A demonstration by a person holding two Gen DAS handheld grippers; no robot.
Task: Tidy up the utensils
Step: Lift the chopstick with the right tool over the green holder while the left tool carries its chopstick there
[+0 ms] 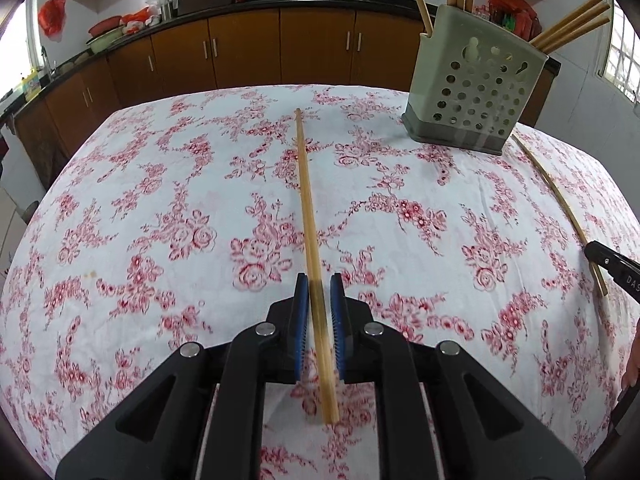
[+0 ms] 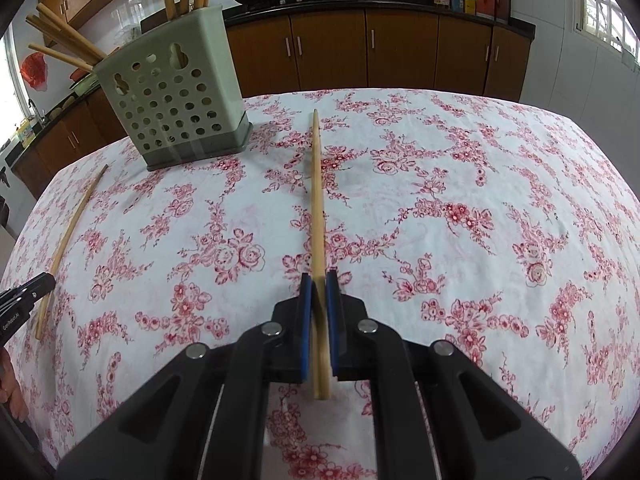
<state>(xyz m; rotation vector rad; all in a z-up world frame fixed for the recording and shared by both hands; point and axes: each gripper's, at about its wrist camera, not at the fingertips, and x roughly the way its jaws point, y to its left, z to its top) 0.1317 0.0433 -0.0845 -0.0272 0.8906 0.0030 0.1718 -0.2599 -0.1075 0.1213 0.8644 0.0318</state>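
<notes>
We work over a counter [image 1: 160, 200] under a flowered cloth. It gives broad bare room to the left and in the middle, and its far edge falls away toward the kitchen cupboards, so we judge any swing is best kept inward. The cloth is soft and could drag on anything slid across it.

The holder [image 1: 472, 92] stands upright near the far edge, a perforated plastic box with several chopsticks [image 2: 60, 36] already leaning out of its top at odd angles. It looks light enough to tip if knocked. Those splayed sticks narrow the openings, so a steep entry from above seems safest.

The left gripper [image 1: 320, 280] points down at the cloth, its fingers a slit apart. They straddle the left chopstick [image 1: 306, 184] with thin gaps showing, so we read no real squeeze. That stick appears to lie flat, well left of the holder.

The right gripper [image 2: 319, 292] has its fingers pinched tight on the right chopstick [image 2: 317, 184], near its thick end. The thin tip reaches toward the holder's base and seems to float above its shadow.

Both sticks are thin, stiff, light wood, smooth enough to swivel in a loose pinch. We judge a grip on the squarer, thicker end the steadiest. The long free end can sweep wide and could strike the holder.
</notes>
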